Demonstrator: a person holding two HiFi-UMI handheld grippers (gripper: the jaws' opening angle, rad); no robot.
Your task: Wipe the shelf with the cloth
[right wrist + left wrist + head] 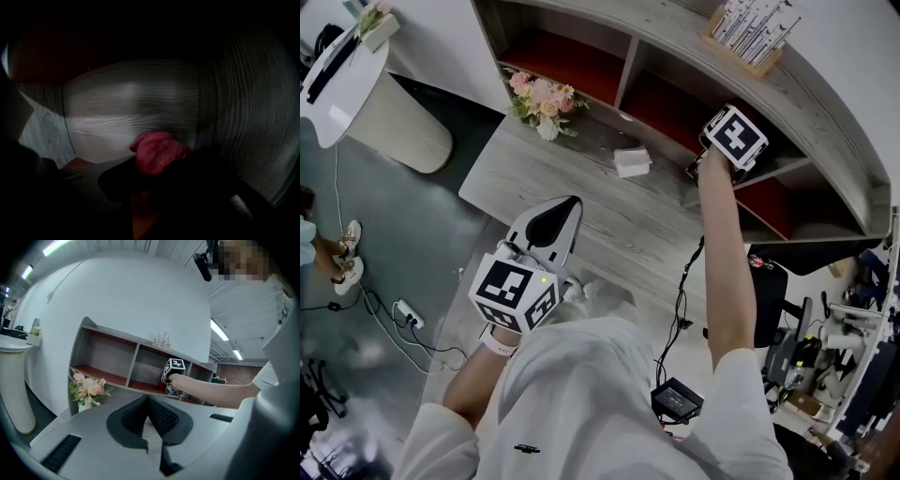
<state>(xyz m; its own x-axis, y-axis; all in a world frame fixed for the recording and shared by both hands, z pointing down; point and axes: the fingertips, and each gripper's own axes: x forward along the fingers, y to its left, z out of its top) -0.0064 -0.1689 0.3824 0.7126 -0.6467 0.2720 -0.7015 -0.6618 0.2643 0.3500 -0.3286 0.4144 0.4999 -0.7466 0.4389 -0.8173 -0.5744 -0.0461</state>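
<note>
Currently right tool (152, 180) pinches the red cloth (157, 152) inside a shelf (131, 108) compartment, cloth bunched ahead of its tips toward the back wall; left tool (149, 418), closed and empty, hangs over the counter's (609, 225) near edge.

A crumpled red cloth (158, 151) was seen clamped between the dark jaws of the right tool (154, 172), just below the centre of the view, with its bulk pushed out past the tips toward 12 o'clock. Behind it, a pale grey wood-grain back wall (131, 112) was lit, and a grey side wall (243, 122) was seen curving away toward 3 o'clock. A strip of red shelf floor (74, 164) was made out toward 8 o'clock. Whether the cloth touched any surface could not be told. The edges were lost in darkness.
</note>
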